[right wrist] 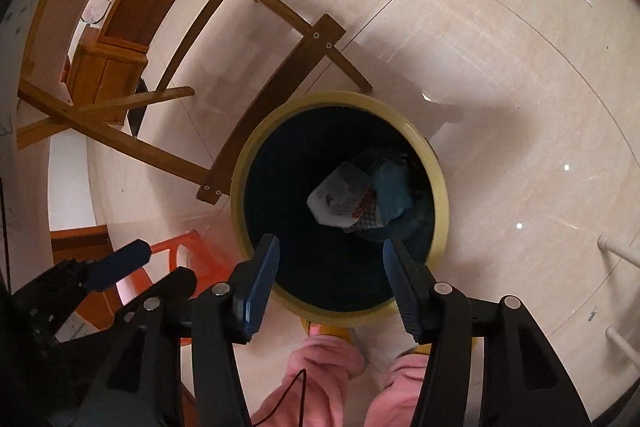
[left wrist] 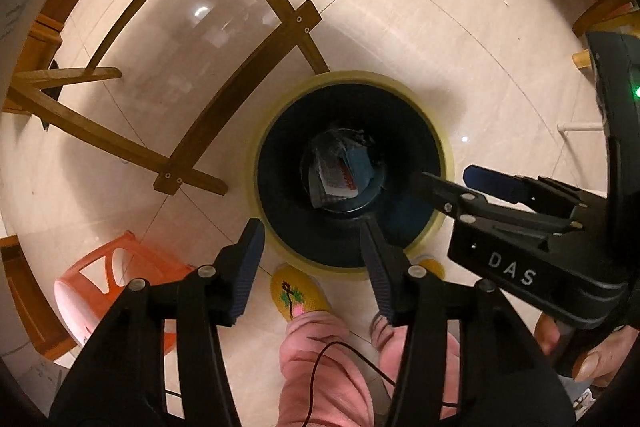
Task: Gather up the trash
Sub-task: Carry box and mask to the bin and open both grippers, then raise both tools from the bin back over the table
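A round trash bin with a yellow rim (left wrist: 320,269) (right wrist: 238,179) and a black liner stands on the tiled floor. At its bottom lie a white and red carton (left wrist: 340,179) (right wrist: 340,199) and a blue piece (left wrist: 360,163) (right wrist: 394,191). My left gripper (left wrist: 312,227) (right wrist: 164,261) points down over the bin's near edge, open, with nothing between its fingers. My right gripper (right wrist: 330,243) (left wrist: 444,175) hangs over the bin too, beside the left one, and is open and empty.
A wooden chair frame (left wrist: 240,79) (right wrist: 280,75) stands just left of the bin. An orange plastic stool (left wrist: 112,279) (right wrist: 188,251) is at lower left. The person's pink trouser legs (left wrist: 320,359) and yellow slippers (left wrist: 296,291) are close below the bin. A white rack (right wrist: 616,251) stands at right.
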Available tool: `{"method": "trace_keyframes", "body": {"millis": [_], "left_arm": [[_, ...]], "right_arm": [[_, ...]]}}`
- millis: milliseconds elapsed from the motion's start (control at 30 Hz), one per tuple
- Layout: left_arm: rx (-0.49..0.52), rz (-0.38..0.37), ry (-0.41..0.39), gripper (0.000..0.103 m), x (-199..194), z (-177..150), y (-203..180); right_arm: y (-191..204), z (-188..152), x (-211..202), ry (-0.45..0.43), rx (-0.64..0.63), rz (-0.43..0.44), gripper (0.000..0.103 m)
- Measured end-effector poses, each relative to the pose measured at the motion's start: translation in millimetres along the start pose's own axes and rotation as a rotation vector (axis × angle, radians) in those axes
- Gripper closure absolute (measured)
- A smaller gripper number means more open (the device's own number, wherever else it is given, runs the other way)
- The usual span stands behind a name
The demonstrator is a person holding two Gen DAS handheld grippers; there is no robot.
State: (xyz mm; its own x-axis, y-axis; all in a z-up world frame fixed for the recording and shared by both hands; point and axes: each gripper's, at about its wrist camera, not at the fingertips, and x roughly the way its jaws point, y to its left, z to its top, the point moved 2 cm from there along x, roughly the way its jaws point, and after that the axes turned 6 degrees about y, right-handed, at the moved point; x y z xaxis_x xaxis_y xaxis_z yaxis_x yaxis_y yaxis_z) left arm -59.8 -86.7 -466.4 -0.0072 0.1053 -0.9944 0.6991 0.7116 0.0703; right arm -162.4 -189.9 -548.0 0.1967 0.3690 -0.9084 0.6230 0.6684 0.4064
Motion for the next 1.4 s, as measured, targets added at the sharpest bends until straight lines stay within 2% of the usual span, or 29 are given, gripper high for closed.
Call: {"method": "trace_keyframes", "body": {"millis": [167,333,467,633,767,933,1100,1200,1400], "left_arm": [[-0.001,-0.004,-0.027,0.056,-27,-8,1],[0.006,-0.023,-0.045,0.056,-70,-22,-2],[0.012,-0.038,-0.065,0.056,-119,-37,-3],[0.002,-0.047,-0.1,0.056,-188,-54,3],[-0.017,-0.062,-0.155,0.056,-254,-68,14],[-0.057,-0.067,-0.235,0.056,-323,-83,31],[-0.112,-0.069,-0.318,0.056,-383,-97,45],[-0.146,-0.062,-0.377,0.056,-420,-106,56],[-0.209,-0.006,-0.474,0.056,-481,-111,68]], "right_arm": [[9,-1,-13,-0.015,-0.019,-0.022,0.048],[27,-14,-56,-0.038,-0.035,-0.03,0.048],[43,-24,-99,-0.058,-0.054,-0.047,0.048],[76,-41,-170,-0.105,-0.098,-0.05,0.047],[99,-54,-225,-0.154,-0.119,-0.061,0.039],[136,-68,-304,-0.233,-0.154,-0.055,0.038],[172,-81,-370,-0.309,-0.242,-0.034,0.037],[196,-89,-407,-0.368,-0.316,-0.027,0.031],[237,-100,-478,-0.48,-0.438,-0.003,0.025]]}}
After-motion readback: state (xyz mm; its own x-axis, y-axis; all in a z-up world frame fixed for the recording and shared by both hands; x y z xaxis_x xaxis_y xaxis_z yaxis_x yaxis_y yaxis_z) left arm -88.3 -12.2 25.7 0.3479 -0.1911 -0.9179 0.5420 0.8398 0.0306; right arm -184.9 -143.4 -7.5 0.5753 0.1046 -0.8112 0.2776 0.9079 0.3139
